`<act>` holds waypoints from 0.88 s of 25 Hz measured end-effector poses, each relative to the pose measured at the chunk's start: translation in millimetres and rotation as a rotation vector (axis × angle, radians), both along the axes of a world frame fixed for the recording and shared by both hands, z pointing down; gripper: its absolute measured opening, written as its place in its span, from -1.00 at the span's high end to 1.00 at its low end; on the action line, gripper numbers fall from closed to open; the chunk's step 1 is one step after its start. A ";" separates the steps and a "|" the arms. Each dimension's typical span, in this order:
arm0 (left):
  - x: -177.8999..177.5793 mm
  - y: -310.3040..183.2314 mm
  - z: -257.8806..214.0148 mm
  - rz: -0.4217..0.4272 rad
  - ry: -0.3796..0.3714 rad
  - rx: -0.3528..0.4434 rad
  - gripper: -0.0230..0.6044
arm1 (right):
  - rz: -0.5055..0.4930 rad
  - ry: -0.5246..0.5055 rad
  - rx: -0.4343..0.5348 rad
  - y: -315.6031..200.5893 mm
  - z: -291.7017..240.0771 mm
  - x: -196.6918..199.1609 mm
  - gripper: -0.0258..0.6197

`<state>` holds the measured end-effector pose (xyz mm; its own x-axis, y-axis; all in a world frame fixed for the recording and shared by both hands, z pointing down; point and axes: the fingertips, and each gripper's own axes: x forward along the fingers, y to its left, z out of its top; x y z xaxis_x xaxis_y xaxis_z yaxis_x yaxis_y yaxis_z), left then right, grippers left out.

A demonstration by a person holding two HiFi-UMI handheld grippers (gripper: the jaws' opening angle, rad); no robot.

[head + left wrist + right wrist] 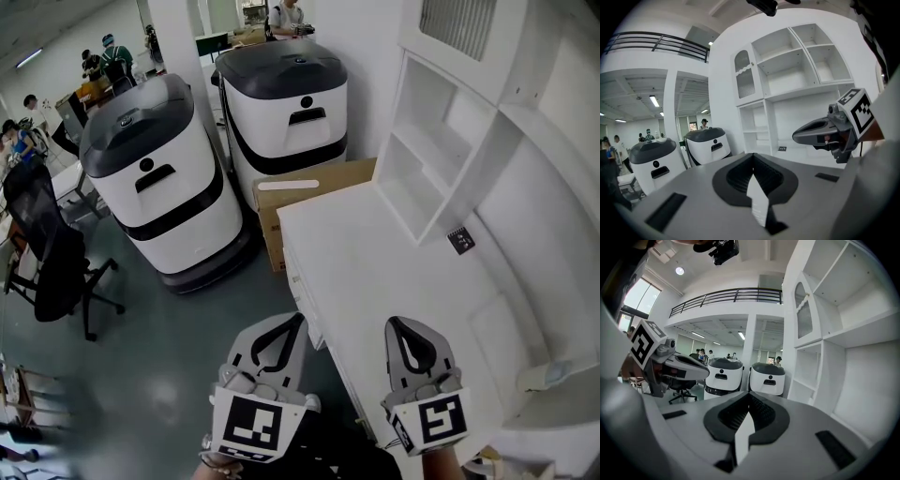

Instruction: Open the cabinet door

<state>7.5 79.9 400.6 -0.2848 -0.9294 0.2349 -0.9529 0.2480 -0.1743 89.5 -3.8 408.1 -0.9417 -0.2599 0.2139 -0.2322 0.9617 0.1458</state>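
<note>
**Both tongs shut and empty, well short of the cabinet door**

The left tongs [296, 321] and the right tongs [397, 324] are side by side at the bottom of the head view, pointing the same way. The right pair is above the near part of the white table [375, 272]. The left pair is just off the table's edge, above the grey floor [141, 356]. In each gripper view the jaws are pressed together along their whole seam, with nothing between them.

The cabinet door [744, 75] is a narrow arched panel with slats. It fills the upper left compartment of the white shelf unit [806, 70] that rises from the back of the table. It looks flush in its frame, and it is well apart from both tongs. The other compartments are open shelves.

Left of the table, two white machines [159, 178] with dark lids stand on the floor. A cardboard box [309, 187] sits against the table's far end, just beside one of them. A black office chair [47, 253] is at the far left, and several people [112, 52] are in the background.
</note>
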 end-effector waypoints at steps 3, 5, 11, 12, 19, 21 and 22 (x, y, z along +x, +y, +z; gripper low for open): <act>-2.2 -12.6 -3.2 0.016 0.011 0.007 0.93 | 0.015 -0.007 0.008 -11.9 -1.6 -0.2 0.92; -2.2 -20.0 -4.6 0.027 0.016 0.011 0.93 | 0.025 -0.005 0.018 -18.9 -0.5 1.2 0.92; -5.1 -36.4 -12.0 0.043 -0.043 -0.008 0.93 | 0.039 -0.017 0.017 -32.5 -3.5 0.2 0.92; -5.1 -37.6 -13.1 0.045 -0.047 -0.009 0.93 | 0.040 -0.019 0.016 -33.5 -4.2 0.0 0.92; -7.7 -48.3 -15.7 0.068 -0.056 -0.006 0.93 | 0.069 -0.023 0.020 -45.8 -5.6 1.4 0.92; -9.8 -51.8 -16.8 0.076 -0.057 -0.002 0.93 | 0.080 -0.023 0.024 -49.3 -5.8 0.8 0.92; -10.9 -54.0 -17.9 0.080 -0.055 0.001 0.93 | 0.086 -0.024 0.026 -51.1 -6.0 0.2 0.92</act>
